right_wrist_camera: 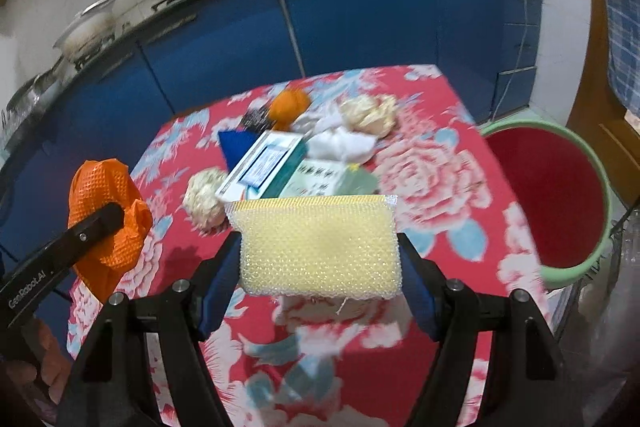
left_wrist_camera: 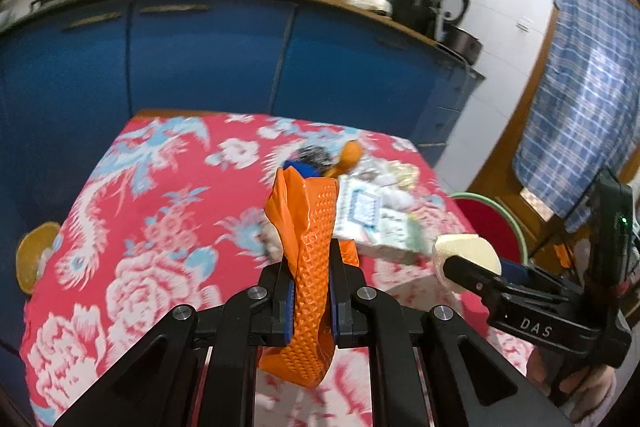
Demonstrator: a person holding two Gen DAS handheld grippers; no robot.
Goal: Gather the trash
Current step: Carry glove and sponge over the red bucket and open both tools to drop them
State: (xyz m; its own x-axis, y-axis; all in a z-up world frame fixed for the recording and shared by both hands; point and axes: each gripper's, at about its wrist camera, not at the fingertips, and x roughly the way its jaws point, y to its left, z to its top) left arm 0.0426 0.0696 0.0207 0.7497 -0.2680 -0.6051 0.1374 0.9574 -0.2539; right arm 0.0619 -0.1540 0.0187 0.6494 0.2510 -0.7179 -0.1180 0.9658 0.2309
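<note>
- My left gripper (left_wrist_camera: pixel 310 279) is clamped narrow on an orange textured glove (left_wrist_camera: pixel 308 247); the glove hangs out above and below the pads.
- My right gripper (right_wrist_camera: pixel 320 259) holds a yellow mesh sponge (right_wrist_camera: pixel 318 245) across wide-set jaws, with a pad pressing on each short end.
- The bin, a green bucket with a red inside (right_wrist_camera: pixel 556 195), stands off the table's edge at about 3 o'clock in the right wrist view.
- Risk one: the sponge is soft and gripped only by its ends, so I judge a quick swing toward the bucket could let it buckle and slip out short of the rim.
- Risk two: the glove is slick and dangling; its loose tail could catch the floral tablecloth (left_wrist_camera: pixel 160 227) or the other gripper as I cross over.
- Risk three: both hands head for one bucket, so the grippers may collide at the mouth.
- Count on the table, roughly, since the pile at 12 o'clock is blurred: two printed cartons (right_wrist_camera: pixel 266 163), two crumpled cream wads (right_wrist_camera: pixel 370 113), one white wad, one orange round thing, one blue piece, one dark scrubber.
</note>
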